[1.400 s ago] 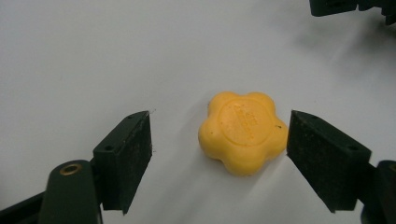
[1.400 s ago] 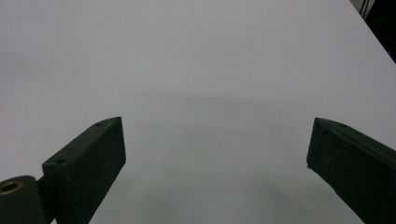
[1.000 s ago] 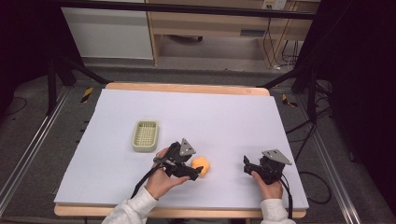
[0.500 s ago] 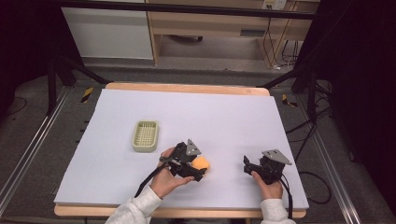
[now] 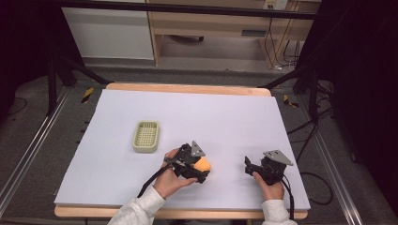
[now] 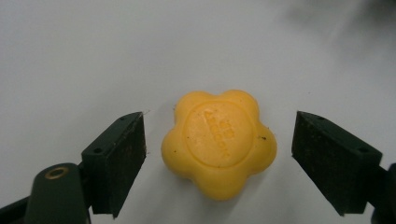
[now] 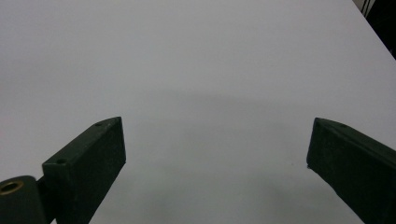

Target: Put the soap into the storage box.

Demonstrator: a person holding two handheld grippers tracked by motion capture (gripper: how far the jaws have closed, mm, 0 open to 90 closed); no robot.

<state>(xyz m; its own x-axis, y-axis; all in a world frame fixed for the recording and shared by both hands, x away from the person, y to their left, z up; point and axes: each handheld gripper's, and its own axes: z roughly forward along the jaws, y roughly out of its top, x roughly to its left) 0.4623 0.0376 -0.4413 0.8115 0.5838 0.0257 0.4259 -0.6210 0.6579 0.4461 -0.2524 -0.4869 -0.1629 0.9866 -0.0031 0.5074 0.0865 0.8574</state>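
Yellow, flower-shaped soap bar (image 6: 218, 142) lying flat on the white desk (image 5: 225, 117), stamped face up, set between the two jaws of the left claw (image 6: 218, 161). The jaws stand wide apart, one to each side of the bar, neither touching it, and they hold nothing. In the high view the same claw (image 5: 201, 172) sits over the soap (image 5: 203, 165) near the front edge of the desk, with a pale green ridged soap dish (image 5: 146, 136) a little behind it and to the left. Compared with a second ago, the left claw has slid forward and to the right so that the bar, then just past its tips, now lies partly under it (the dish and the soap itself have not shifted). This suggests the approach is finished and closing on the bar is the next step, probably to carry it to the dish. Right claw (image 5: 253, 167) rests apart at the right, jaws spread wide over bare desk, empty and unmoved
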